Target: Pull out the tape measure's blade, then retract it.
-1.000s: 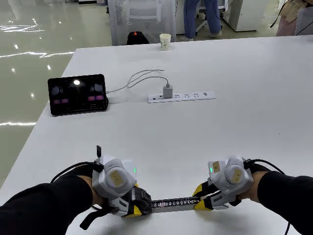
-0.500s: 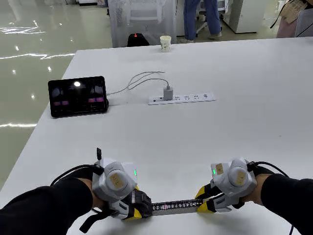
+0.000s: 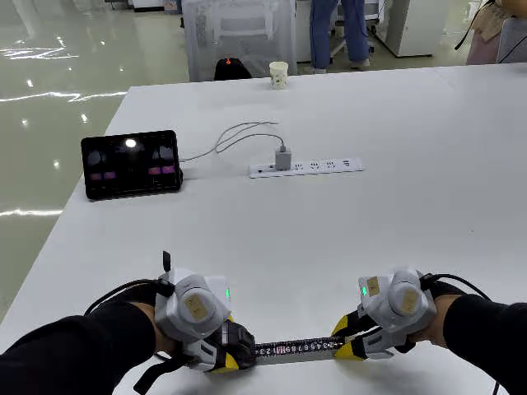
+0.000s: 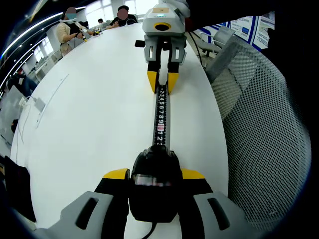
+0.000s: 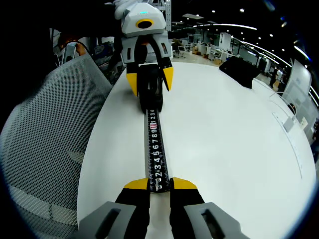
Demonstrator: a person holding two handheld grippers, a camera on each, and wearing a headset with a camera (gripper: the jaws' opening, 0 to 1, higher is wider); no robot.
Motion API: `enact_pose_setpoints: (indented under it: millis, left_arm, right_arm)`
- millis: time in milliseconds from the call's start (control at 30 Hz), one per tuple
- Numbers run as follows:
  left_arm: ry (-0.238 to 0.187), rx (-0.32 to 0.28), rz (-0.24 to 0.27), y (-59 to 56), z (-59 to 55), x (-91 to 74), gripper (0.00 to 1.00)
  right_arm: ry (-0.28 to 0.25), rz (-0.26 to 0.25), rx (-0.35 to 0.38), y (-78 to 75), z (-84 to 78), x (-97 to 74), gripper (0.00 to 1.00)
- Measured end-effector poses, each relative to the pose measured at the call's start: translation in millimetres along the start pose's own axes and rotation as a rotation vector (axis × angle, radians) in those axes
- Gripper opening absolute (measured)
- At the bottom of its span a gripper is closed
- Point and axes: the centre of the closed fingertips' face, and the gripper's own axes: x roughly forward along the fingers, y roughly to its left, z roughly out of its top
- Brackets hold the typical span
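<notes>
Black tape measure case (image 4: pixel 154 184), grey numbered blade (image 4: pixel 160 112) extended straight

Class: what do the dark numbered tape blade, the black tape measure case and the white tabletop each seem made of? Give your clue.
The dark numbered tape blade: probably thin painted steel; lies straight, printed pale numerals. The black tape measure case: likely moulded plastic, slightly glossy, rounded edges. The white tabletop: smooth laminate perhaps, soft sheen; core untellable.
</notes>
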Motion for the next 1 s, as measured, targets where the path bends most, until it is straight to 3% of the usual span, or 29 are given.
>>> enact_pose_setpoints:
  millis: [1000]
  left_arm:
    - [-0.005,-0.001,-0.002,-0.5,-0.3,-2.2,0.32]
  right_arm:
    - [0.013,-0.007,0.014,-0.6,-14.3,-14.7,0.11]
